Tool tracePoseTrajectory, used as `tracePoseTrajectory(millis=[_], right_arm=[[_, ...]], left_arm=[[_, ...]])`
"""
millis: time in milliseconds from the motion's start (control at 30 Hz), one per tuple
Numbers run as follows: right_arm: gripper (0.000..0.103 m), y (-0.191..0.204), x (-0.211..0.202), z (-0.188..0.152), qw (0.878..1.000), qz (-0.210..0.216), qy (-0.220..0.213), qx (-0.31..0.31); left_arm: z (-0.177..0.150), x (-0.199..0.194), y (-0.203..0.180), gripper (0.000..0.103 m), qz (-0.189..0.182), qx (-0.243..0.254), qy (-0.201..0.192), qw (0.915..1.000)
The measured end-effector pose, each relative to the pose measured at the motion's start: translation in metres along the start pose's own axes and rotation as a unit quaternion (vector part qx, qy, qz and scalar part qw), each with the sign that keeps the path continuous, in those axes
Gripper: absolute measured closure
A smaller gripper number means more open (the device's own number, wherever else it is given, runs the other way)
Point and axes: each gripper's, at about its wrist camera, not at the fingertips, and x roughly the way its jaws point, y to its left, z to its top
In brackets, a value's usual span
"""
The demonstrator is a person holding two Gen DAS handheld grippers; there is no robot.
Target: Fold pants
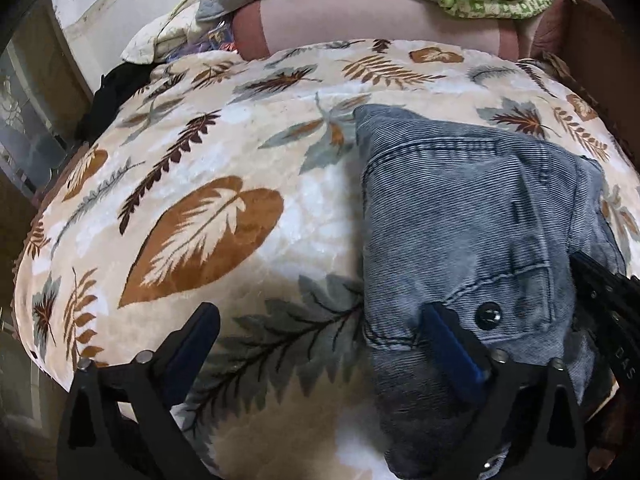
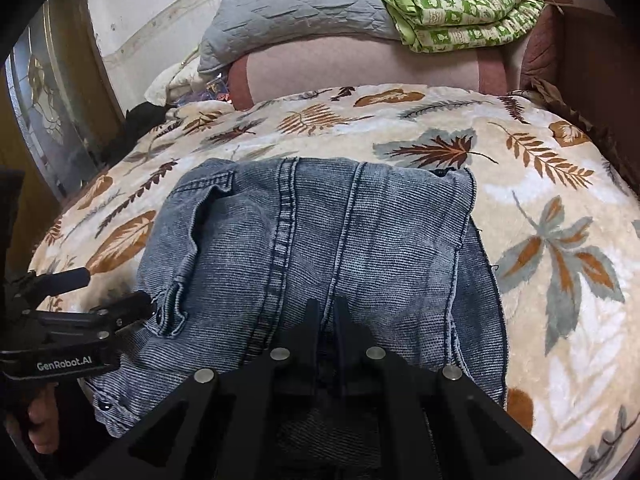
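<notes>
on the leaf-print blanket (image 2: 540,184) covering the bed, your folded blue jeans (image 2: 320,240) lie as a compact bundle, waistband end toward you, seams running away toward the headboard side. your right gripper (image 2: 326,308) sits low over the near middle of the denim, its two fingers drawn almost together with a narrow pinch of fabric between them; it looks clamped on the jeans. your left gripper (image 1: 320,328) is spread wide: one blue-padded finger (image 1: 452,344) rests on the denim just beside the metal waist button (image 1: 487,315), the other finger hangs over bare blanket, holding nothing. in the right wrist view the left gripper (image 2: 100,292) shows at the jeans' left edge, touching or just beside the pocket corner; which, you cannot tell. behind the blanket, a pink bolster (image 2: 360,68) lies across the bed, with a grey quilted pillow (image 2: 296,8) and a green patterned quilt (image 2: 460,8) stacked on it.
</notes>
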Motion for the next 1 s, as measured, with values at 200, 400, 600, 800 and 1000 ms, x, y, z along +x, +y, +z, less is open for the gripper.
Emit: tracePoseTrajectory(millis=[200,400,600,800,1000], right_arm=[[0.092,-0.008,0.005,0.000,0.999,0.020,0.005,0.026],[0.092,-0.011,0.007,0.000,0.999,0.029,0.003,0.032],[0.093,-0.002,-0.009,-0.002,1.000,0.009,-0.020,0.010],[0.077,0.002,-0.050,-0.001,0.998,-0.002,-0.067,0.000],[0.062,0.009,-0.100,-0.008,0.993,-0.016,-0.112,-0.014]], left_arm=[[0.001,0.007,-0.007,0.000,0.012,0.021,-0.006,0.9997],[0.002,0.008,-0.010,0.000,0.022,0.028,-0.012,0.9993],[0.003,-0.004,-0.002,0.000,0.010,0.013,0.000,0.9999],[-0.001,-0.043,0.008,0.000,0.016,0.016,-0.039,0.9990],[0.004,-0.093,0.022,0.000,0.019,0.001,-0.103,0.9945]])
